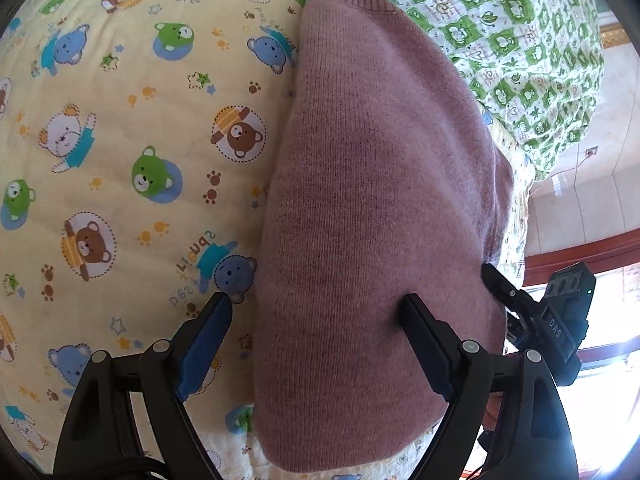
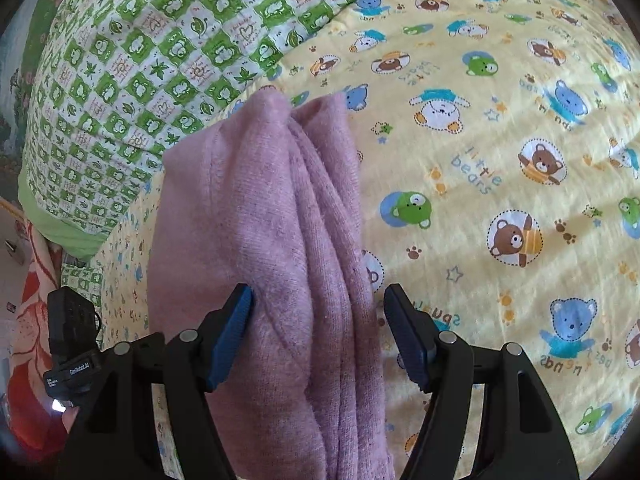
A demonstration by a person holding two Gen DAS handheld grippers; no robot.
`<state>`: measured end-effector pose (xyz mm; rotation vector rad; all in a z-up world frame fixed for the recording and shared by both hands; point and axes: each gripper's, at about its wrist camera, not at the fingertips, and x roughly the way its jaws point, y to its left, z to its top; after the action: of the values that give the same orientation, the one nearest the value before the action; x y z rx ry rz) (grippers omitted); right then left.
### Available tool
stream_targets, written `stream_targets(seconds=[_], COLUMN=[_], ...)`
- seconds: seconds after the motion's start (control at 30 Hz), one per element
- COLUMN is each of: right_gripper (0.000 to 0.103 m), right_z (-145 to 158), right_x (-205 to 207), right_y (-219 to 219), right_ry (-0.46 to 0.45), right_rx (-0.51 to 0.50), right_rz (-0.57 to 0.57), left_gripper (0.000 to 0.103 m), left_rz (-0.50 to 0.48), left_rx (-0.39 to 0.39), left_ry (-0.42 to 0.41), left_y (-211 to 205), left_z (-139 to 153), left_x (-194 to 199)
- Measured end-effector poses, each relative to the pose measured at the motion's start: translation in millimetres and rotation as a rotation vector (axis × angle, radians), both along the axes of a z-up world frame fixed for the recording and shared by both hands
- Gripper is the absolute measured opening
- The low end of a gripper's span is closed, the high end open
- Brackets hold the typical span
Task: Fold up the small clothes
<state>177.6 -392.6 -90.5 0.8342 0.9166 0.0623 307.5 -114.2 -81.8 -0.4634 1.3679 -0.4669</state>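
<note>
The folded pink sweater [image 2: 256, 248] lies near the yellow bear sheet's [image 2: 500, 160] edge, with bare sheet beside it. Both the left gripper [image 1: 320, 304] and right gripper [image 2: 318, 292] stand wide open, holding nothing. The sweater's near end is cut off.

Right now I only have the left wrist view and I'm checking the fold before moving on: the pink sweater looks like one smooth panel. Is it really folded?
Observer: Yes. The right wrist view shows the pink sweater with several stacked layers forming long ridges along its right side.
Operator: Is the right gripper clamped on it?
Observer: No. The right gripper is open, the layered edge lying between its blue pads without being pinched.
Operator: Anything beyond the yellow bear sheet?
Observer: A green checked quilt lies above the sweater's far end.
</note>
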Motion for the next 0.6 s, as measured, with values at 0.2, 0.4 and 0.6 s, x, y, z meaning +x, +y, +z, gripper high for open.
stream_targets(seconds=[0.2,0.4,0.6], right_gripper=[0.064,0.029,0.025], right_z=[-14,-11,27], right_x=[6,6,-4], right_y=[-5,-1,18], right_ry=[-0.014,-0.015,-0.123], right_rx=[0.099,0.174,0.177], right_rz=[0.026,0.039,0.044], left_gripper=[0.072,0.041,0.036], left_rz=[0.000,-0.011,0.006], left_rx=[-0.057,-0.060,-0.066], left_ry=[0.029,-0.045,-0.152], left_y=[-10,-12,2], left_z=[-13,8,51], left_x=[7,3,-11])
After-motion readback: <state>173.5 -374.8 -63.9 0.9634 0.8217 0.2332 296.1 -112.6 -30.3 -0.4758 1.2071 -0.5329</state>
